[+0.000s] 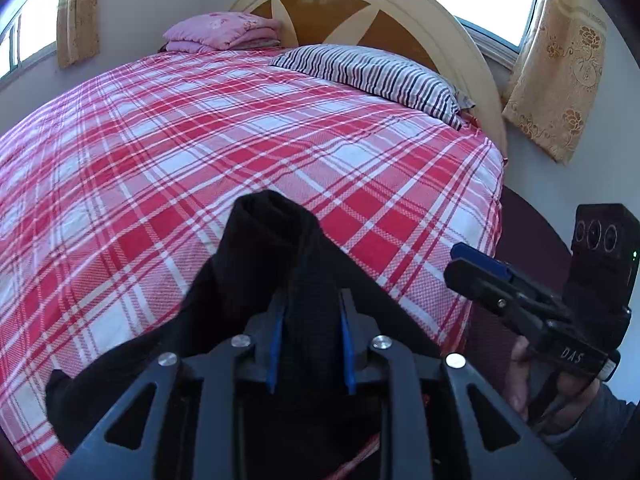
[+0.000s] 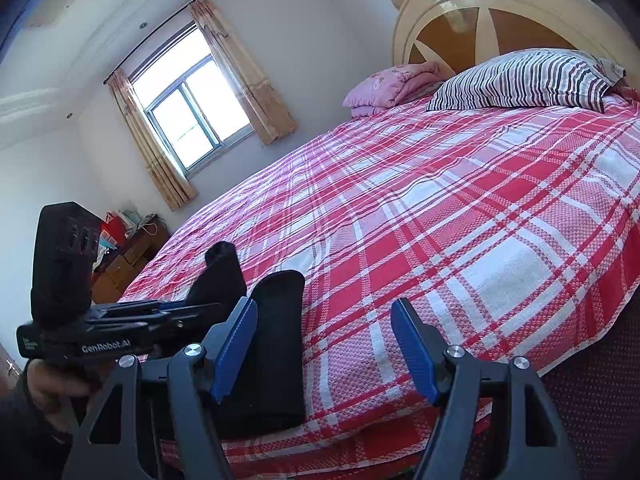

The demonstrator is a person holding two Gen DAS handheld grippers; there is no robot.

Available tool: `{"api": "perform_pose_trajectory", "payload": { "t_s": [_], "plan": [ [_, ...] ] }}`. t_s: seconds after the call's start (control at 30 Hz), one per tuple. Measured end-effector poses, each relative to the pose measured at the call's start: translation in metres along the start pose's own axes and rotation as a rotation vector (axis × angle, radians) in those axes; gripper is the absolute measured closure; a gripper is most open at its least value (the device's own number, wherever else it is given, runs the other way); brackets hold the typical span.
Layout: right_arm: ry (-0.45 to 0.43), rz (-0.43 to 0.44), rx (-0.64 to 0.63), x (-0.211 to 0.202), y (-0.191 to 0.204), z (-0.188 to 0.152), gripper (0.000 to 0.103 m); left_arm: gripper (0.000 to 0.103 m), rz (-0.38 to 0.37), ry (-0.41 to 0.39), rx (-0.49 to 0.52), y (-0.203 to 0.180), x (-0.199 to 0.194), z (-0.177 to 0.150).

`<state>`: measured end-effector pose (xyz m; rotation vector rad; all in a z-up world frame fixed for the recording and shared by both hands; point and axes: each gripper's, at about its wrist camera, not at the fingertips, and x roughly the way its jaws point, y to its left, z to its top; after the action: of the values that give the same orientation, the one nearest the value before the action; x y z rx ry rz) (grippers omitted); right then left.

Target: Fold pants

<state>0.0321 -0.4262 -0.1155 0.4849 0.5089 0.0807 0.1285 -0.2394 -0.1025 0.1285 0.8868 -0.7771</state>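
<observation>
Black pants lie bunched at the near edge of a bed with a red and white plaid sheet. My left gripper is shut on a fold of the pants, lifting the cloth above the sheet. In the right wrist view a folded part of the pants rests flat on the sheet, and a lifted part rises by the left gripper. My right gripper is open and empty, just right of the folded part. It also shows in the left wrist view beyond the bed's right edge.
A striped pillow and a folded pink blanket lie by the headboard. Curtained windows sit on the walls. A wooden dresser stands at the far side. A dark red bed base shows below the sheet.
</observation>
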Motion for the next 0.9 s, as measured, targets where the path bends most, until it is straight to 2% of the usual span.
{"api": "perform_pose_trajectory", "payload": {
  "t_s": [0.07, 0.13, 0.2, 0.27, 0.33, 0.4, 0.47, 0.53, 0.63, 0.67, 0.7, 0.73, 0.8, 0.9],
  "plan": [
    [-0.012, -0.006, -0.005, -0.001, 0.001, 0.000, 0.032, 0.070, -0.023, -0.007, -0.014, -0.004, -0.004, 0.000],
    [-0.033, -0.014, -0.013, -0.006, 0.002, 0.001, 0.032, 0.070, -0.052, -0.042, -0.003, -0.006, -0.018, 0.000],
    [-0.050, -0.019, -0.026, -0.009, 0.006, 0.002, 0.032, 0.066, -0.041, -0.097, 0.024, -0.007, -0.040, -0.004],
    [-0.070, -0.022, -0.064, -0.015, 0.016, 0.003, 0.032, 0.045, 0.017, -0.146, 0.043, 0.000, -0.058, -0.013],
    [-0.094, 0.004, -0.117, -0.022, 0.035, 0.005, 0.032, 0.035, 0.122, -0.179, 0.038, 0.014, -0.072, -0.026],
    [-0.096, 0.036, -0.192, -0.023, 0.058, 0.005, 0.032, 0.034, 0.195, -0.181, 0.012, 0.034, -0.079, -0.042],
    [-0.082, 0.029, -0.293, -0.019, 0.086, -0.001, 0.032, 0.034, 0.291, -0.171, -0.007, 0.050, -0.078, -0.053],
    [-0.052, 0.036, -0.335, -0.010, 0.104, -0.005, 0.032, 0.034, 0.354, -0.150, -0.042, 0.068, -0.075, -0.067],
    [0.009, 0.010, -0.339, 0.009, 0.110, -0.008, 0.034, 0.034, 0.359, -0.115, -0.111, 0.091, -0.063, -0.084],
    [0.032, -0.006, -0.336, 0.014, 0.108, -0.009, 0.037, 0.034, 0.365, -0.097, -0.135, 0.097, -0.057, -0.089],
    [0.066, -0.027, -0.326, 0.020, 0.104, -0.010, 0.046, 0.034, 0.357, -0.090, -0.147, 0.100, -0.053, -0.094],
    [0.093, -0.035, -0.310, 0.024, 0.099, -0.011, 0.050, 0.034, 0.349, -0.087, -0.157, 0.103, -0.052, -0.100],
    [0.143, -0.059, -0.271, 0.028, 0.086, -0.012, 0.055, 0.034, 0.352, -0.077, -0.167, 0.105, -0.049, -0.106],
    [0.166, -0.095, -0.222, 0.020, 0.062, -0.015, 0.056, 0.031, 0.351, -0.088, -0.165, 0.104, -0.051, -0.106]
  ]
}}
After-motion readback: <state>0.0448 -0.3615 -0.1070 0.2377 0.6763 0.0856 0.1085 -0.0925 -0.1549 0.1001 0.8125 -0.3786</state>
